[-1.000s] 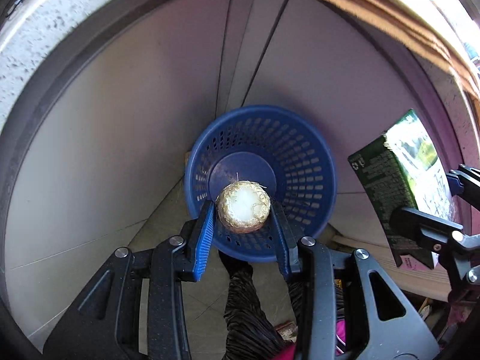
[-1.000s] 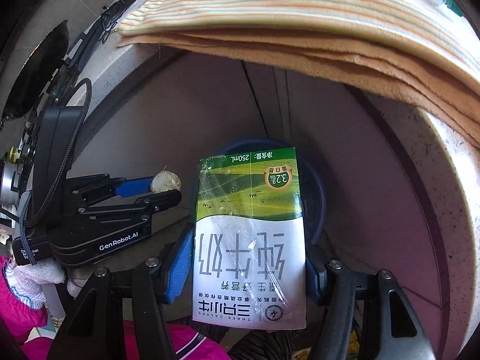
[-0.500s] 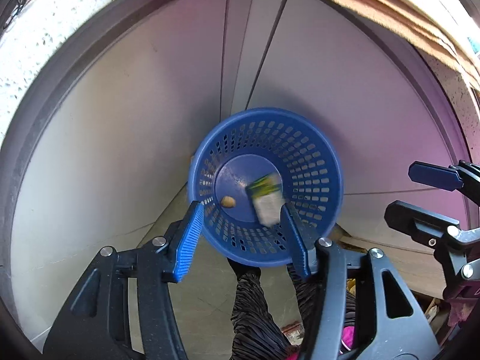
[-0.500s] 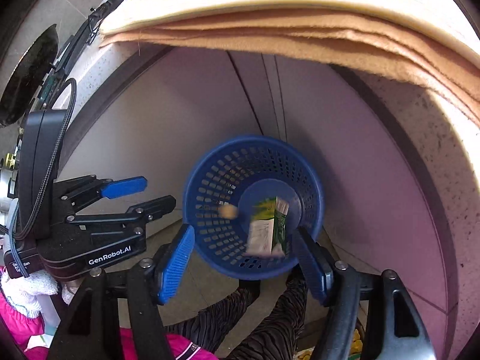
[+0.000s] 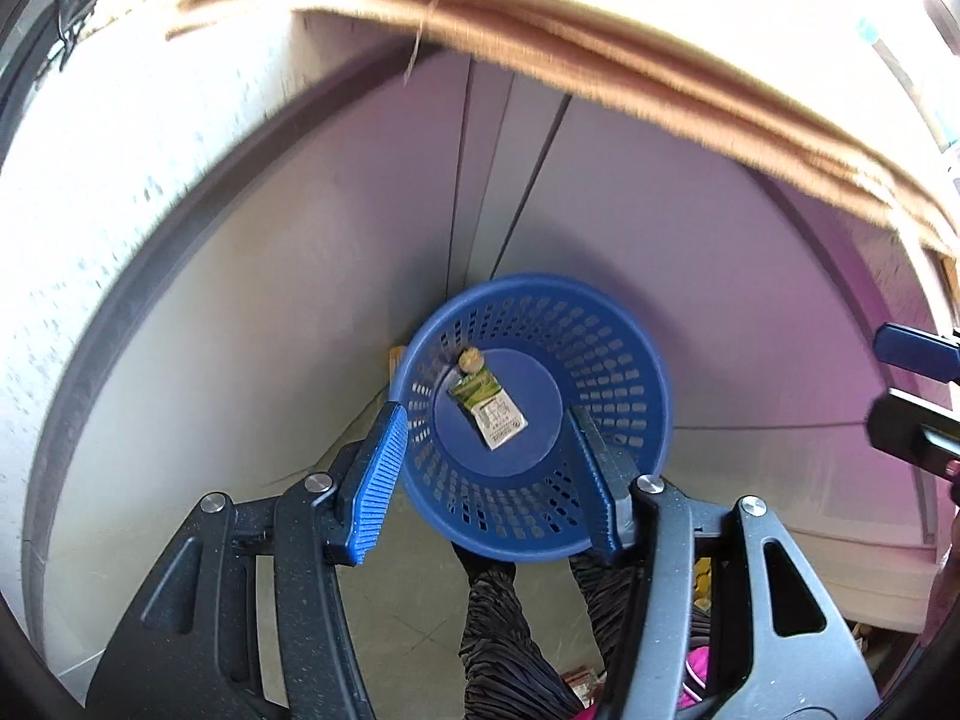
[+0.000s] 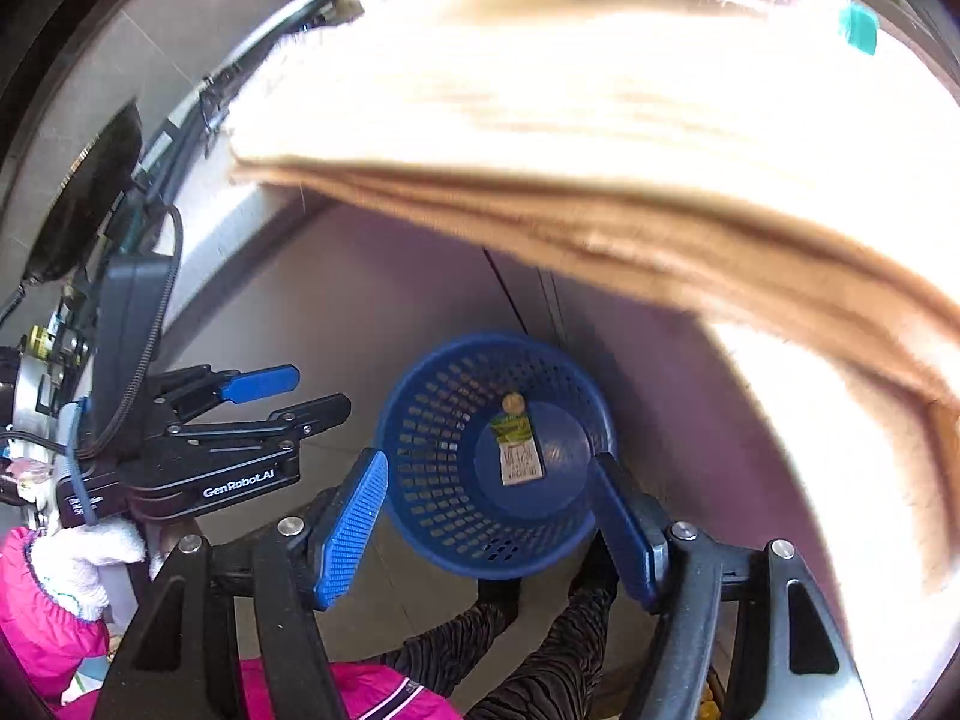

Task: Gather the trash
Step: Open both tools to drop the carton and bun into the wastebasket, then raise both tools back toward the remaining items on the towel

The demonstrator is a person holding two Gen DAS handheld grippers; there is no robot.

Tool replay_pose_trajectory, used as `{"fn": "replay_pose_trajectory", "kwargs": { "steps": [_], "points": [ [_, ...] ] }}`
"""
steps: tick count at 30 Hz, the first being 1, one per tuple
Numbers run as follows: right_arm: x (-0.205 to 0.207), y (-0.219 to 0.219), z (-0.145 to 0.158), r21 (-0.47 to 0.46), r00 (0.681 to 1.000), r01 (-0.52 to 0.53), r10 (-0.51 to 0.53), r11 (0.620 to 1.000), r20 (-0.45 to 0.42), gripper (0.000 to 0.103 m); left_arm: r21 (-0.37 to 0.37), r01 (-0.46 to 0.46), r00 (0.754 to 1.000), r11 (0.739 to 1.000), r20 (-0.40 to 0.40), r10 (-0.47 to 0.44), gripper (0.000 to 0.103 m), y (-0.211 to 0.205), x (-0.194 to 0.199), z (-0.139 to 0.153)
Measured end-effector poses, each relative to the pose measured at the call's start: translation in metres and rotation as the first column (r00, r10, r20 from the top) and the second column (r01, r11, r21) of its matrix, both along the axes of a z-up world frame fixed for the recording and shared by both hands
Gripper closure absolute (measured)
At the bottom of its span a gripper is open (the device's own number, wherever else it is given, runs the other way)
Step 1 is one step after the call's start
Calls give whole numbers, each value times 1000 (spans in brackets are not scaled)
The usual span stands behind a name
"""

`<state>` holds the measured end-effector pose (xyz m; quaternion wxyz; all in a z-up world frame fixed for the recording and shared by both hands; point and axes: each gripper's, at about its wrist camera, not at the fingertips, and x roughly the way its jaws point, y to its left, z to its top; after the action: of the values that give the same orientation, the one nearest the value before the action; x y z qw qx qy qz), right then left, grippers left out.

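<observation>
One blue basket (image 5: 630, 360), one milk carton (image 5: 489, 414) and one small round ball (image 5: 470, 358) are seen. Both items are lying in the basket, well below two grippers. Left gripper (image 5: 489, 471) is spread, empty; right gripper (image 6: 489, 531) is opening, nothing held.

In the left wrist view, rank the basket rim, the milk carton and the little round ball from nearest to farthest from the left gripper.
From the left gripper:
1. Blue basket rim, just below the fingertips.
2. Milk carton, flat on the basket floor.
3. Round ball, beyond the carton's far end, by the far wall.
</observation>
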<state>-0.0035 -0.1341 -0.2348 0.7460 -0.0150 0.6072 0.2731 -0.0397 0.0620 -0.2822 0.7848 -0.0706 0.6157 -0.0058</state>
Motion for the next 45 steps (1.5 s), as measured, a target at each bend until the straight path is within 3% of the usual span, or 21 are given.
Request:
{"fn": "replay_pose_trajectory", "kwargs": {
  "steps": [14, 17, 23, 27, 34, 45],
  "points": [
    [32, -33, 72, 64, 993, -3, -5, 998, 120, 23, 17, -2, 992, 1000, 127, -1, 48, -7, 24, 63],
    [42, -42, 89, 68, 987, -9, -2, 998, 159, 20, 14, -6, 987, 1000, 164, 3, 42, -7, 33, 80],
    [68, -61, 115, 60, 972, -15, 0, 998, 233, 19, -21, -17, 973, 1000, 231, 21, 40, -10, 61, 113],
    [89, -75, 124, 47, 964, -11, -2, 999, 265, 19, -36, -22, 962, 999, 271, 30, 31, -24, 89, 134],
    [124, -98, 133, 33, 951, 1, -11, 999, 308, 15, -37, -18, 945, 999, 325, 29, 30, -42, 139, 170],
    [183, -119, 137, 83, 953, 38, -61, 996, 295, 12, -8, -64, 942, 998, 329, 63, 30, -32, 220, 174]
  ]
}}
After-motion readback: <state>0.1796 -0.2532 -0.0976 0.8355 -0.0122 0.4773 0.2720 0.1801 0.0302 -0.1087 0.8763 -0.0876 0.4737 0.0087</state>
